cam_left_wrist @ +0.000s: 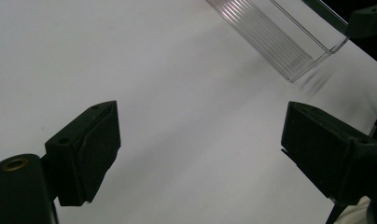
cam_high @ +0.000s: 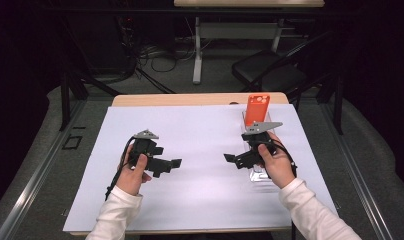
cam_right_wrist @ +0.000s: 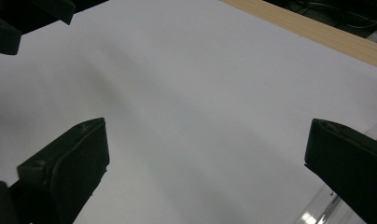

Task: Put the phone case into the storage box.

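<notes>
I see my left gripper (cam_high: 176, 163) open, empty, over the white sheet (cam_high: 200, 135) on the bench (cam_high: 140, 99). My right gripper (cam_high: 229, 158) is open too, nothing between its jaws; the clear tray (cam_left_wrist: 289, 42) lies just beside it, the orange box (cam_high: 257, 109) beyond.

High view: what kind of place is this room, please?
Probably a lab or workshop for recording: a wooden table covered by a white sheet, tangled cables on the floor, a black chair behind.
</notes>
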### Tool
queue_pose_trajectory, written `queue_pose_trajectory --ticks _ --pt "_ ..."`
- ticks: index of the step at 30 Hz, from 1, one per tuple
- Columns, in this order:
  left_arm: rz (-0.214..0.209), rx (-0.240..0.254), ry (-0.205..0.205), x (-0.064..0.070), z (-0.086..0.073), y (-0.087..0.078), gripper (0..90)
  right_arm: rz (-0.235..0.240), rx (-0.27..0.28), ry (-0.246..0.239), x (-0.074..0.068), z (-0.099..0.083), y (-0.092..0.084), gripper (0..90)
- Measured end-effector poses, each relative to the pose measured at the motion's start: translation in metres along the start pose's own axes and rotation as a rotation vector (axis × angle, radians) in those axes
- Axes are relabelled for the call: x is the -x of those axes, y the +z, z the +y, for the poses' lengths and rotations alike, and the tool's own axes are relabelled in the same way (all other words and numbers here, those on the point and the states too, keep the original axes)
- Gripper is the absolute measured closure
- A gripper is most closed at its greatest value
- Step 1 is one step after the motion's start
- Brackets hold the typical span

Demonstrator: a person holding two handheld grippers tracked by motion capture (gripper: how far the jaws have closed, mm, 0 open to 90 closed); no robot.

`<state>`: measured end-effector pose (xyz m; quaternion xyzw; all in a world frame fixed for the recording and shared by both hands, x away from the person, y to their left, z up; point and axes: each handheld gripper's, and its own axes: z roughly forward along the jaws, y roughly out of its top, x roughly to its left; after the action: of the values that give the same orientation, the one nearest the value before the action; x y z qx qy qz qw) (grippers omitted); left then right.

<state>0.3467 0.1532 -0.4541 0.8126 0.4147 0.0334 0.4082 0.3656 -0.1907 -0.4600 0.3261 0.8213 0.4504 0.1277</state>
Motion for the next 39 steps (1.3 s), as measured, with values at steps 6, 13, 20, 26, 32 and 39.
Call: queue_pose_trajectory --ticks 6,13,20,26,32,39 --pt "-0.001 -0.001 -0.002 0.002 0.000 0.001 12.0 0.016 0.020 -0.004 -0.016 -0.011 -0.001 0.0" --pt "-0.010 -0.004 0.004 0.004 0.000 0.001 12.1 0.056 0.027 -0.006 -0.031 -0.025 0.001 0.0" --pt "-0.010 -0.006 0.008 0.004 0.000 0.001 12.0 0.076 0.033 -0.009 -0.046 -0.042 0.006 0.0" --pt "-0.012 -0.003 0.005 0.004 0.000 0.001 12.1 0.081 0.038 -0.025 -0.053 -0.049 0.009 0.0" --pt "-0.012 -0.005 0.008 0.004 0.000 0.001 12.1 0.095 0.044 -0.020 -0.058 -0.056 0.012 0.0" --pt "-0.011 -0.003 0.005 0.003 0.000 0.001 12.1 0.112 0.033 -0.024 -0.065 -0.065 0.020 0.0"
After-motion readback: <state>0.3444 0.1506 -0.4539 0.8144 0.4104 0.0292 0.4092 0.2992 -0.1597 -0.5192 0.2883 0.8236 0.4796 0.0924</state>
